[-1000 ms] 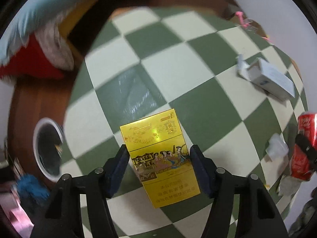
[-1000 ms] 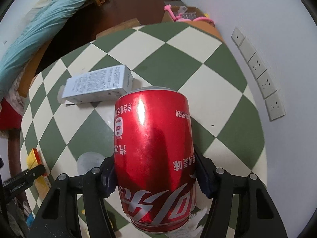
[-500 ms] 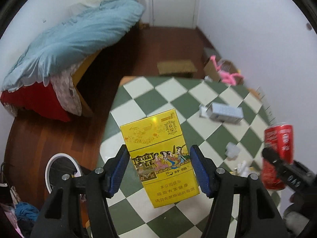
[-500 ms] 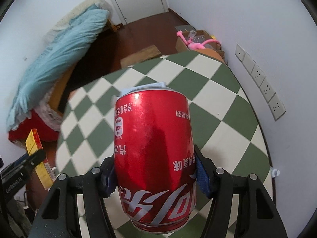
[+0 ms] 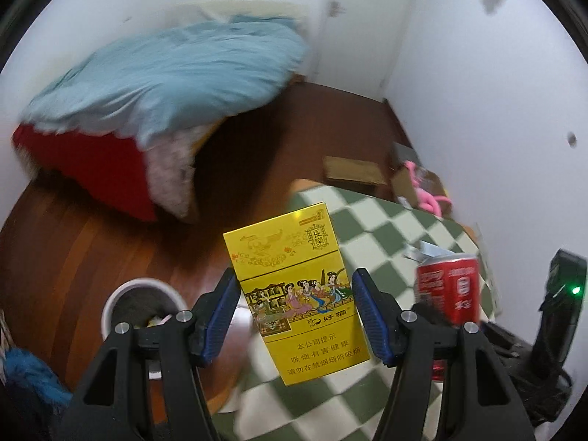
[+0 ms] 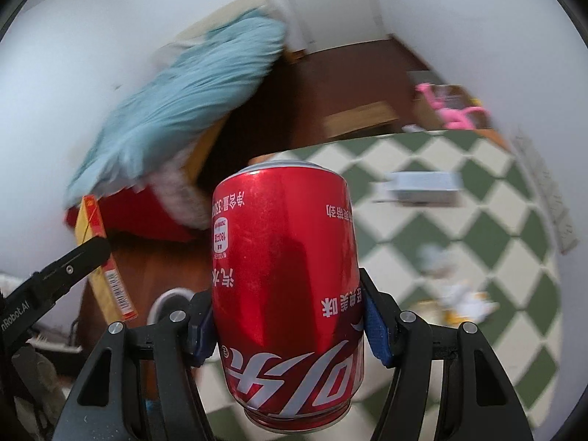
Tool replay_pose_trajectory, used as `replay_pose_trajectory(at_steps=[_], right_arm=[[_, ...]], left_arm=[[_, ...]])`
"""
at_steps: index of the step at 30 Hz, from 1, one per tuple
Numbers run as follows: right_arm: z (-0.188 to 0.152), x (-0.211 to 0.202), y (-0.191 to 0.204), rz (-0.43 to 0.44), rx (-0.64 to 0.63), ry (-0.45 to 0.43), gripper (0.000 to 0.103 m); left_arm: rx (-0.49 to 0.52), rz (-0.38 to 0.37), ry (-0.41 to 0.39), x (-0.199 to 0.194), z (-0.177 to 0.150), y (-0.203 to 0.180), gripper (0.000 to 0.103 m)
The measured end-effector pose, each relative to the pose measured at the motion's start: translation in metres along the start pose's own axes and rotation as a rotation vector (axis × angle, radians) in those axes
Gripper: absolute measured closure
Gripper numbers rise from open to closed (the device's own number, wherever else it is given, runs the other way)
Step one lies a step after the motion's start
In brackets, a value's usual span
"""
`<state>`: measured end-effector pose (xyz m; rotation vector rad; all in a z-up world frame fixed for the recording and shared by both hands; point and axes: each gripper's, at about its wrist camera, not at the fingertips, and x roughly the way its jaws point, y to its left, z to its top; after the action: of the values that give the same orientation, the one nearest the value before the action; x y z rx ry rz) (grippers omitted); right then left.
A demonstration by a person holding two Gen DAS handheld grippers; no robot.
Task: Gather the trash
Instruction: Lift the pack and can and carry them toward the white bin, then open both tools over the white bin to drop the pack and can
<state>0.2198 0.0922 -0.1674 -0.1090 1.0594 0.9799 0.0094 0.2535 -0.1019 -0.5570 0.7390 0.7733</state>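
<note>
1. A bed is lying along the far wall under a pale blue duvet, with a red sheet showing below it; both views are smeared by blur here.
2. A table with a green and cream checked top is standing right of the bed, against the white wall, with dark wood floor between them.
3. A white bin is sitting on the floor at the table's near left corner (something pale is lying inside it, too blurred to name).
4. The left gripper is holding a yellow pack upright in the air, above the table's left edge and just right of the bin; its blue pads are pressing on the pack's two long sides, jaws about half open.
5. The right gripper is clamping a red can by its sides, jaws a little over half open; the print is reading upside down, the can raised over the table's near edge. In the left view it is showing just right of the pack.
6. A white box is lying flat on the table beyond the can.
7. Crumpled paper scraps are lying on the table right of the can, well apart from the box.
</note>
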Motion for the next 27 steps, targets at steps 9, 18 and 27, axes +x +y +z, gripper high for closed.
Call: replay_pose_trajectory(at_steps=[9,18,27], right_arm=[[-0.061,0.122,0.171,0.152,-0.160,0.200,0.036],[-0.114,0.274,0.272,0.112,-0.257,0.417,0.036],[-0.137,0.371,0.298,0.086,-0.309,0.594,0.000]], left_arm=[[-0.220,0.165,0.159,0.033,-0.028,0.211,0.044],[-0.346,0.161,0.355,0.122,-0.059,0.323,0.028],[-0.422,0.261,0.356,0.122,-0.092,0.353,0.009]])
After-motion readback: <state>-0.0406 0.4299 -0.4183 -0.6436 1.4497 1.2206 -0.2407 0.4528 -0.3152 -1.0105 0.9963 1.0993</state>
